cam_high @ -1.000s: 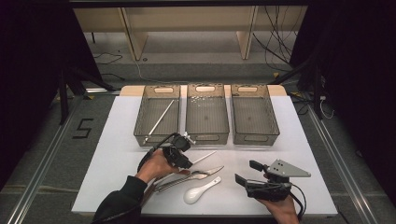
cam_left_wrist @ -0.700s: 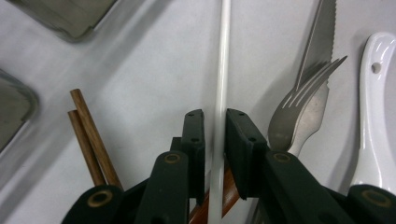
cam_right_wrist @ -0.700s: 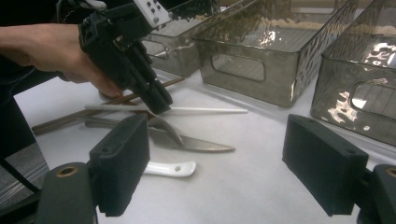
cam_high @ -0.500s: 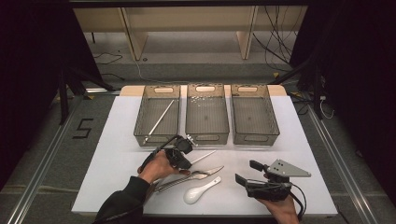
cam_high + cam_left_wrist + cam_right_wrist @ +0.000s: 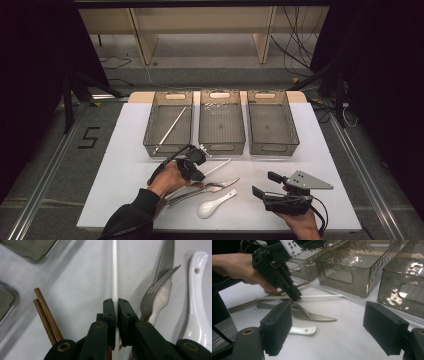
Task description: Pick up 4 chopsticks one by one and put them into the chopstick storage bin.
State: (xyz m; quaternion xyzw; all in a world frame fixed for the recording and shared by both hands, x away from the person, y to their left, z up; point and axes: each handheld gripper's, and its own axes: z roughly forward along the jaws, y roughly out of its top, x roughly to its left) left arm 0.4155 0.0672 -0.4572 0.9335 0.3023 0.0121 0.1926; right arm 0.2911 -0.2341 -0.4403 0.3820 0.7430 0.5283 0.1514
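The left gripper (image 5: 115, 302) has just been closing, and its jaws now pinch a white chopstick (image 5: 114, 267) that runs straight out ahead of them across the table (image 5: 125, 150). The stick lies flat, not yet lifted, as far as the pictures show. Just left of the jaws lie two brown chopsticks (image 5: 46, 315); to their right are a fork (image 5: 160, 283) over a serrated knife (image 5: 166, 255), and beyond those a white spoon (image 5: 197, 295).

Three bins stand farther ahead. The left bin (image 5: 168, 127) already holds one pale stick (image 5: 170, 131); the middle bin (image 5: 221, 125) and right bin (image 5: 272, 125) look empty of cutlery. So the sorting seems barely begun: one piece binned, one gripped, the rest waiting on the table.

The right gripper (image 5: 263, 184) rests off to the side with its jaws wide apart, holding nothing.
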